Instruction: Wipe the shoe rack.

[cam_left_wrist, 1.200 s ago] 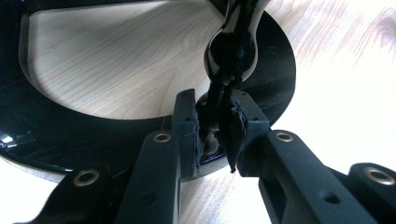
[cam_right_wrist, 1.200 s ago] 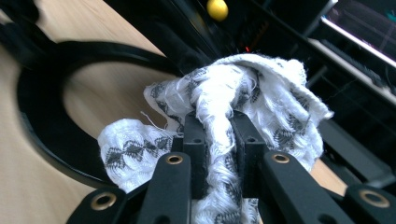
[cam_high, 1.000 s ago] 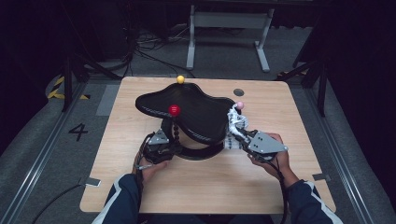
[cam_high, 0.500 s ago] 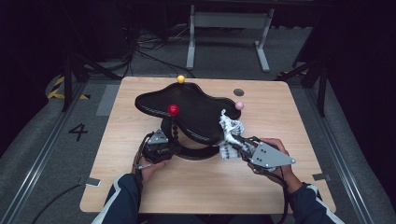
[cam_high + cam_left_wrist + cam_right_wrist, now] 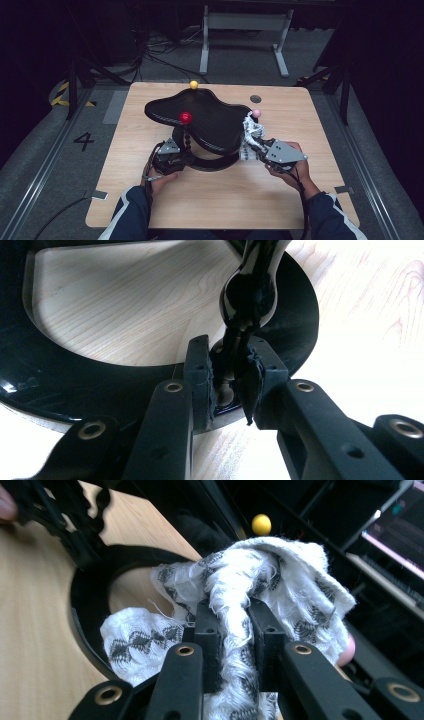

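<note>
High view: glossy black curved stand point(image 5: 200, 112) on a light wooden table point(image 5: 215, 200), with a ring-shaped black base point(image 5: 212, 161) and three ball-tipped posts, red point(image 5: 186, 118), yellow point(image 5: 193, 85) and pink point(image 5: 256, 113). Left gripper point(image 5: 172, 159) low at the near left of the base, at the foot of the beaded black post point(image 5: 188, 142) under the red ball. Right gripper point(image 5: 257, 147) at the right of the stand, a white cloth with dark woven pattern point(image 5: 250, 132) bunched at its tips, just below the pink ball.

Left gripper view: jaws clenched on the beaded black post point(image 5: 240, 320), clamped near its lowest bead, squarely between the pads; ring-shaped base point(image 5: 75, 385) curving away behind and beneath the tips.

Right gripper view: jaws grasping the white patterned cloth point(image 5: 240, 590), a twisted fold pinched between the pads, the rest spilling over and past both tips and down beside the left jaw. Yellow ball point(image 5: 261, 524) beyond, above the cloth; pink ball point(image 5: 346, 651) peeking out right of the right jaw.
</note>
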`<state>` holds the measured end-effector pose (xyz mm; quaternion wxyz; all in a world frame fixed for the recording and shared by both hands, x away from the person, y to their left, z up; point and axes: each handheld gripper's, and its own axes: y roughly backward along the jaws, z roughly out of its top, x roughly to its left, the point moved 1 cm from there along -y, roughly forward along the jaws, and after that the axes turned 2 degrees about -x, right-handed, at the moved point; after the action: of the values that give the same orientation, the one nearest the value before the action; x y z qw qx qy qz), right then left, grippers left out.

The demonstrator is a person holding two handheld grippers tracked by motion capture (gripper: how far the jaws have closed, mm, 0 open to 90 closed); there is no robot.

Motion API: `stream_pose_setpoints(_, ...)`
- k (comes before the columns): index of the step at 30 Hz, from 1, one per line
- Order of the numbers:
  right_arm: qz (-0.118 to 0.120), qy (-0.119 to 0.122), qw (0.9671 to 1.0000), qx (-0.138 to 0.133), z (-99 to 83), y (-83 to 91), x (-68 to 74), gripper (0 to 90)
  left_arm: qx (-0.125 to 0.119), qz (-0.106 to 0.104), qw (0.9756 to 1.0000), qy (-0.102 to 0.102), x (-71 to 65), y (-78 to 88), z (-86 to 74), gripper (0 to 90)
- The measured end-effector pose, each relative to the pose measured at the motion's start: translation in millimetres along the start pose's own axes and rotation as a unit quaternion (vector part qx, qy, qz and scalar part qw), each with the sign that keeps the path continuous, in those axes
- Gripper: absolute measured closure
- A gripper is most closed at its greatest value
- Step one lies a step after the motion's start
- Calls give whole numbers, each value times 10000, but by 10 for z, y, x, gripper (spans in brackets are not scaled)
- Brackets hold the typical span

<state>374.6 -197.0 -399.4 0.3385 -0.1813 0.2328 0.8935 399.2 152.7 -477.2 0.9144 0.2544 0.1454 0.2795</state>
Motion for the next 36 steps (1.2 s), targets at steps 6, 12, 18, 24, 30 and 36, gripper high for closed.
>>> stream_pose_setpoints(6, -82, -161, 9992, 350, -204, -130, -104, 780, -7, -12, 10000, 2, 3, -1, -1, 745)
stream_pose_setpoints(12, -234, -409, 9969, 631, -335, -209, -240, 779, 13, -25, 10000, -2, 6, -3, 0, 746)
stream_pose_setpoints(18, -437, -579, 9911, 1119, -525, -319, -352, 779, 12, -34, 10000, -3, 6, -4, -1, 746)
stream_pose_setpoints(24, -486, -860, 9871, 1259, -645, -337, -423, 779, 14, -37, 10000, -9, 7, -4, 0, 745)
stream_pose_setpoints(30, -426, -702, 9915, 1014, -523, -260, -371, 778, 24, -25, 10000, -33, 8, -4, 2, 746)
stream_pose_setpoints(36, -237, -251, 9979, 545, -270, -122, -212, 773, 16, -29, 10000, -7, 3, -7, 3, 746)
